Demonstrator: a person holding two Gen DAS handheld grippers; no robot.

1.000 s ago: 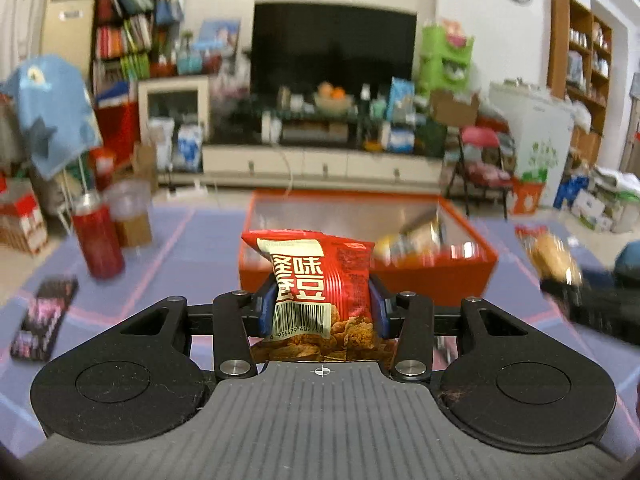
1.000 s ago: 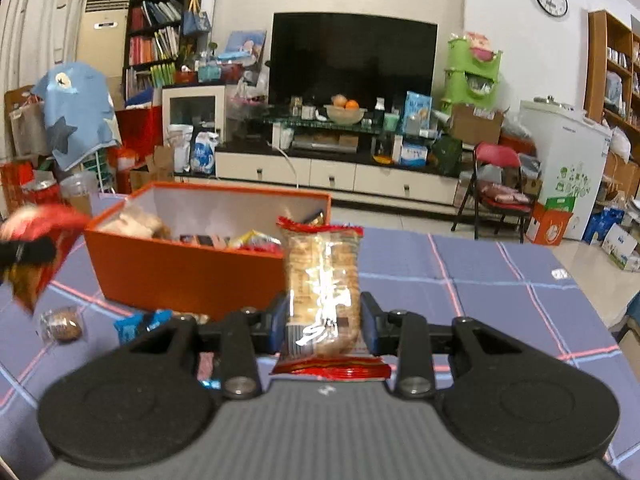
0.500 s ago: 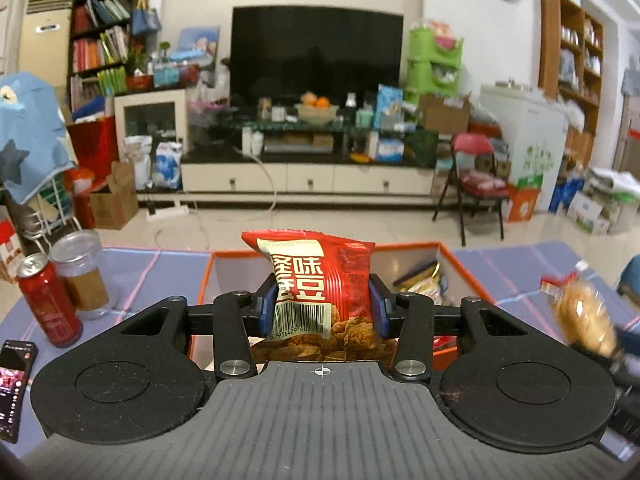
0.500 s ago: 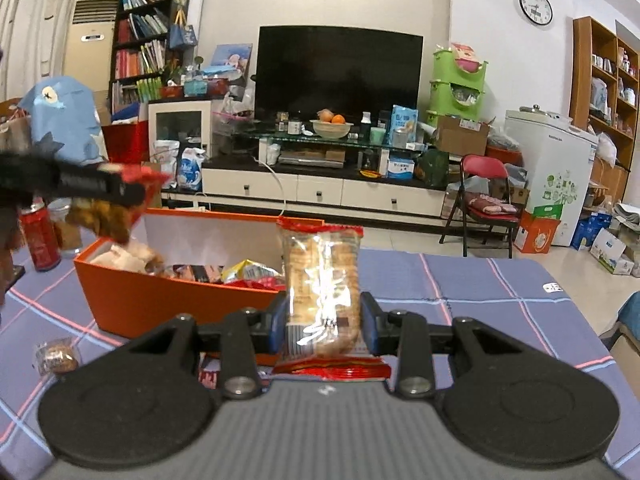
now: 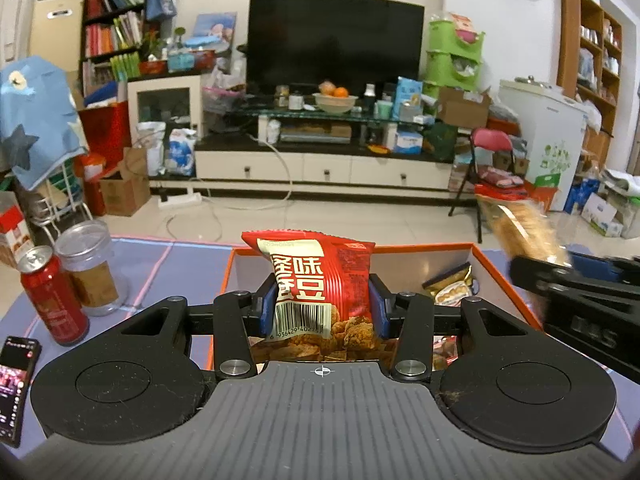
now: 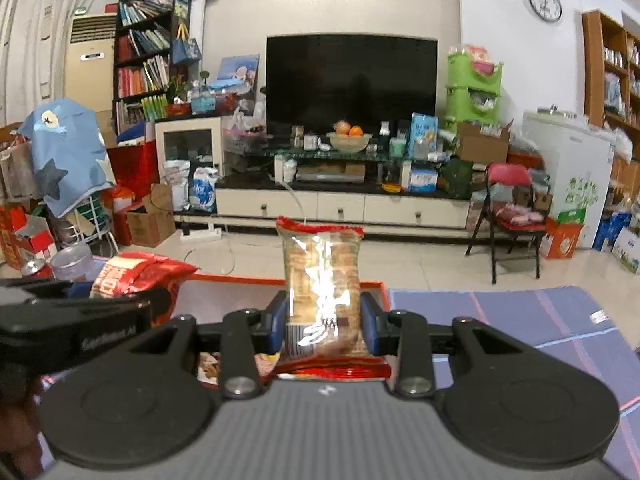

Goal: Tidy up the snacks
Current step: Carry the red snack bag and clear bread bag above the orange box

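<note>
My left gripper (image 5: 322, 306) is shut on a red snack bag (image 5: 320, 280) with white lettering and a barcode, held over the near edge of the orange box (image 5: 496, 272). My right gripper (image 6: 323, 326) is shut on a clear cracker pack (image 6: 322, 280) with red ends, also held over the orange box (image 6: 376, 284). Each gripper shows in the other's view: the right one with its cracker pack (image 5: 524, 228) at right, the left one with its red bag (image 6: 136, 276) at left. Several snack packets (image 5: 450, 282) lie in the box.
A red can (image 5: 52, 294), a clear jar (image 5: 90, 264) and a phone (image 5: 14, 376) sit on the purple checked tablecloth (image 5: 180, 264) at left. Beyond the table are a TV stand, a folding chair and shelves.
Both grippers have moved forward and up over the orange box, still holding their packs. They have drawn closer together, side by side.
</note>
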